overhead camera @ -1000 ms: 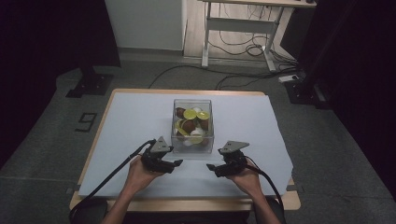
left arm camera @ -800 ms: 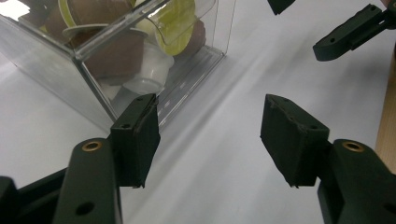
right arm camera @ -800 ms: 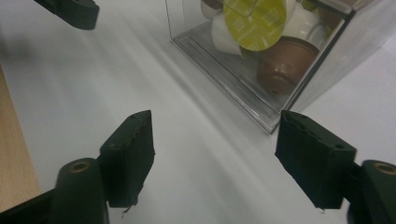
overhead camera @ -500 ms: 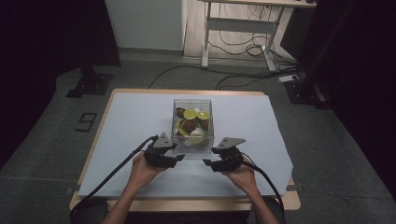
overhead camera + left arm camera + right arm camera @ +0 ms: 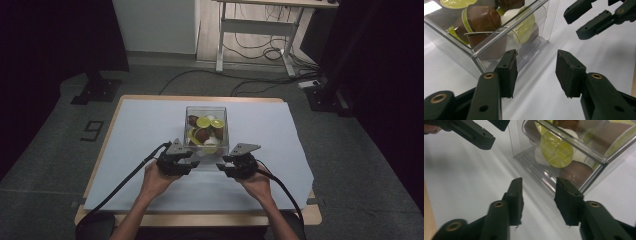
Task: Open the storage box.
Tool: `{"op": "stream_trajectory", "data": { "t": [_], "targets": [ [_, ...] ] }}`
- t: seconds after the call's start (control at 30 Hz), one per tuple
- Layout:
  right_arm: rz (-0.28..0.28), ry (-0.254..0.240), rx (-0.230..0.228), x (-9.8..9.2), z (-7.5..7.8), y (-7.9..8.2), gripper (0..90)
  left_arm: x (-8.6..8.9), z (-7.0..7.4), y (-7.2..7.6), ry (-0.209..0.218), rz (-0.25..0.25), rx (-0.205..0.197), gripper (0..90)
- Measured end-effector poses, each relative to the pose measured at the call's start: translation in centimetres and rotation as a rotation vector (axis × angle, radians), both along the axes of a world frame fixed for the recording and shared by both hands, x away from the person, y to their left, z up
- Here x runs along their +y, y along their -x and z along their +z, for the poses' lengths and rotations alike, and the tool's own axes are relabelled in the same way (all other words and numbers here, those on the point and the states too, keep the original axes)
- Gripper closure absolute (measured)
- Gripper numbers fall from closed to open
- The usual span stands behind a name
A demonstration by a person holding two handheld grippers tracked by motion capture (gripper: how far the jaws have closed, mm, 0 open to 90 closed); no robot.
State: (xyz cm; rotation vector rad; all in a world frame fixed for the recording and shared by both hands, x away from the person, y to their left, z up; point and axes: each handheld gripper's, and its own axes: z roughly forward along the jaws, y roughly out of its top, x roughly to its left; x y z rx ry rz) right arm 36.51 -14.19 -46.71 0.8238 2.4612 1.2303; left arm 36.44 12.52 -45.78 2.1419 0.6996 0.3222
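— What sits on the table (image 5: 125,165)?
— A clear box (image 5: 206,111) stands on the white sheet (image 5: 150,125) that covers the top, about midway between the left and right edges and a little nearer the near edge than the far one. It is open at the top.

— And inside it?
— Coffee pods (image 5: 204,134), heaped loosely. Some are brown, some have lime-green lids, and a few are white. In the left gripper view a brown pod (image 5: 484,18) lies against the near wall with a green-lidded one (image 5: 526,26) beside it, close to the box's near corner. In the right gripper view a green foil lid (image 5: 556,150) presses flat against the near wall, with a white pod (image 5: 541,155) behind it and a brown pod (image 5: 574,173) below.

— Where are the grippers?
— Both are at the near side of the box. The left gripper (image 5: 192,161) is at its near left corner, the right gripper (image 5: 221,163) at its near right corner, each held by a hand (image 5: 155,182) coming in from the near edge.

— Are they holding anything?
— No. The left gripper's jaws have just been closing but stand partly spread, with bare sheet between them; the box corner lies just beyond one pad (image 5: 509,72). The right gripper's jaws have likewise been closing and stand apart, nothing pinched; whether one pad (image 5: 567,202) touches the box's lower edge cannot be told.
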Motion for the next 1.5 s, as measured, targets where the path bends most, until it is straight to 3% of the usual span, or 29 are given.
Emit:
{"op": "stream_trajectory", "data": {
  "t": [0.57,1.23,1.5],
  "targets": [
    [-0.026,-0.008,-0.007,0.6,0.4,-1.4,71.6,-0.7,-0.1,-1.1,0.003,0.009,0.007,62.3],
    [-0.046,-0.004,-0.028,1.7,0.3,-2.4,78.2,-0.8,-0.4,-2.1,0.025,0.022,0.022,71.1],
    [-0.046,-0.006,-0.025,2.0,0.3,-2.5,80.8,-1.1,-0.4,-2.3,0.015,0.017,0.019,74.8]
  ]
}}
